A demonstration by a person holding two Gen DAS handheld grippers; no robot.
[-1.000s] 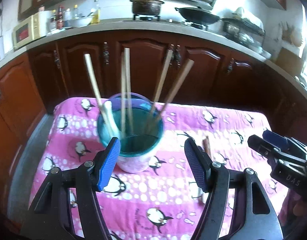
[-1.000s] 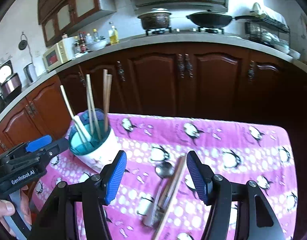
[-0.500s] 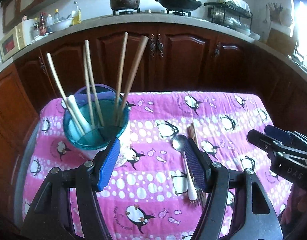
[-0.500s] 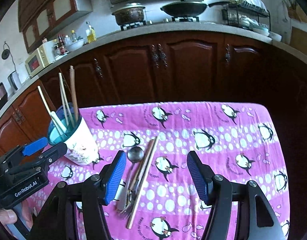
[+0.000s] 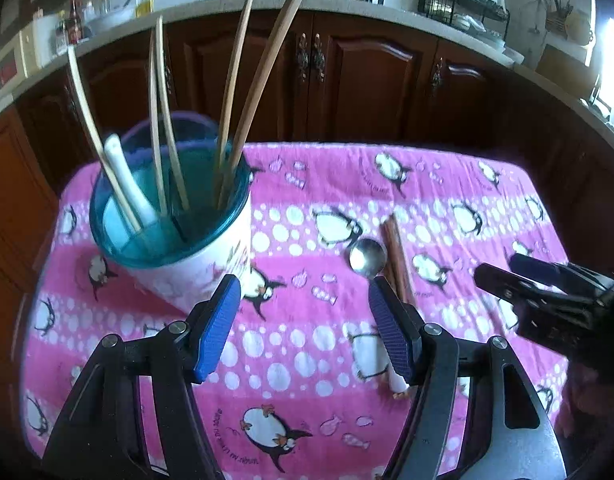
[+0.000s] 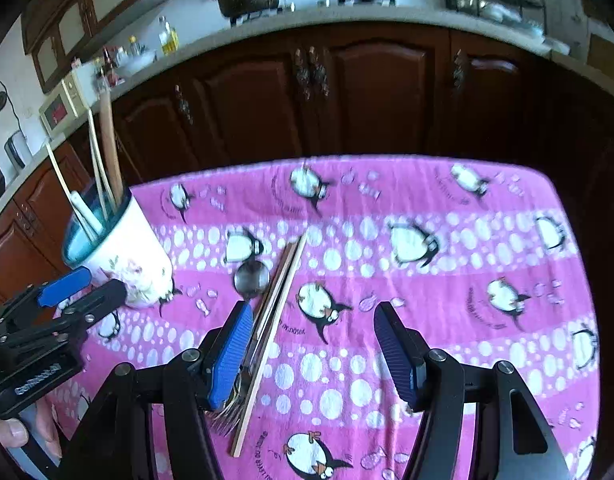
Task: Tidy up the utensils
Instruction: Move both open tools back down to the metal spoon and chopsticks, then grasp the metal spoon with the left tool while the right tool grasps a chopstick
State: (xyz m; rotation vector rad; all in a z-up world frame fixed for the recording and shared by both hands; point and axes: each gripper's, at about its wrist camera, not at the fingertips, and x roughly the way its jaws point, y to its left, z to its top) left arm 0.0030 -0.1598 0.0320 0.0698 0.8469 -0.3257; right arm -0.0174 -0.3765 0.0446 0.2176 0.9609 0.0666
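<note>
Both your grippers have dropped toward the cloth (image 6: 447, 196) in the last second; the table fills more of each view than before, and the holder (image 5: 175, 248) sits lower and further left in the left wrist view; jaw openings are unchanged.

Your left gripper (image 5: 305, 328) is released, nothing between its pads; it hovers between the holder and the loose pile.

Your right gripper (image 6: 311, 354) is also released and empty; its left pad sits just over the pile.

The pile lies on the cloth right of the holder: spoon (image 6: 251, 276), chopsticks (image 6: 279, 300), fork (image 6: 227, 412) side by side; other chopsticks already stand in the holder.

Judgement: you are closing in for a pick; sorting is partly done.
</note>
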